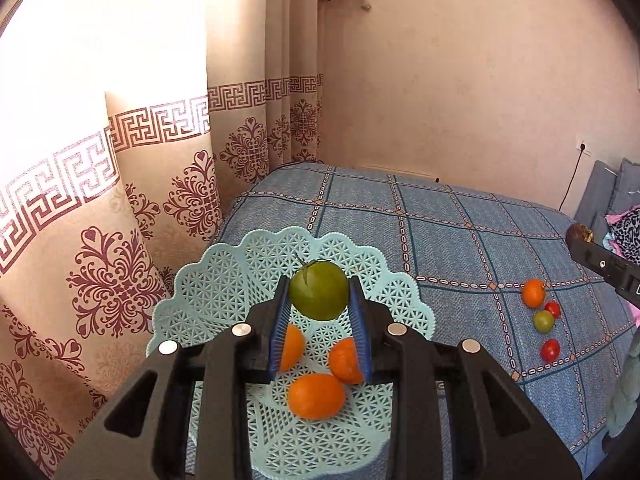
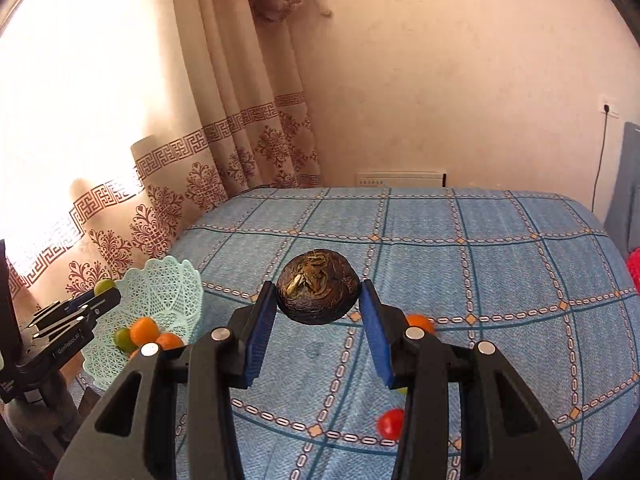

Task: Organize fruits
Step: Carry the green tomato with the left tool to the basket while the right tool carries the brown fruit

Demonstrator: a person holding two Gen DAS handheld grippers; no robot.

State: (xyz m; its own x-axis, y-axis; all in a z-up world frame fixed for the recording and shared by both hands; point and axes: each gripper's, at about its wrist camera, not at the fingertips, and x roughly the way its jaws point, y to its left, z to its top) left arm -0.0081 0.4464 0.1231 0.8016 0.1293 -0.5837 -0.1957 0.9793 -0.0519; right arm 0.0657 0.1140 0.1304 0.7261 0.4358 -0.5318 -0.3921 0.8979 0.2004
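Note:
My left gripper (image 1: pixel 319 284) is shut on a green round fruit (image 1: pixel 319 290) with a stem, held over the mint lattice basket (image 1: pixel 224 280). Three oranges (image 1: pixel 316 395) lie in the basket beneath it. My right gripper (image 2: pixel 317 286) is shut on a dark brown wrinkled fruit (image 2: pixel 318 286), held above the blue checked bedcover (image 2: pixel 480 260). Loose on the cover lie an orange (image 1: pixel 533 293), two small red fruits (image 1: pixel 550 350) and a small green one (image 1: pixel 543 321). The right wrist view shows the basket (image 2: pixel 168 280) at far left with the left gripper (image 2: pixel 106 292) over it.
A patterned curtain (image 1: pixel 120 240) hangs close behind the basket at the bed's left edge. A plain wall (image 2: pixel 440 100) stands behind the bed, with a socket and cable (image 2: pixel 600 160) at right. Grey cushions and clothing (image 1: pixel 616 208) lie at the bed's far right.

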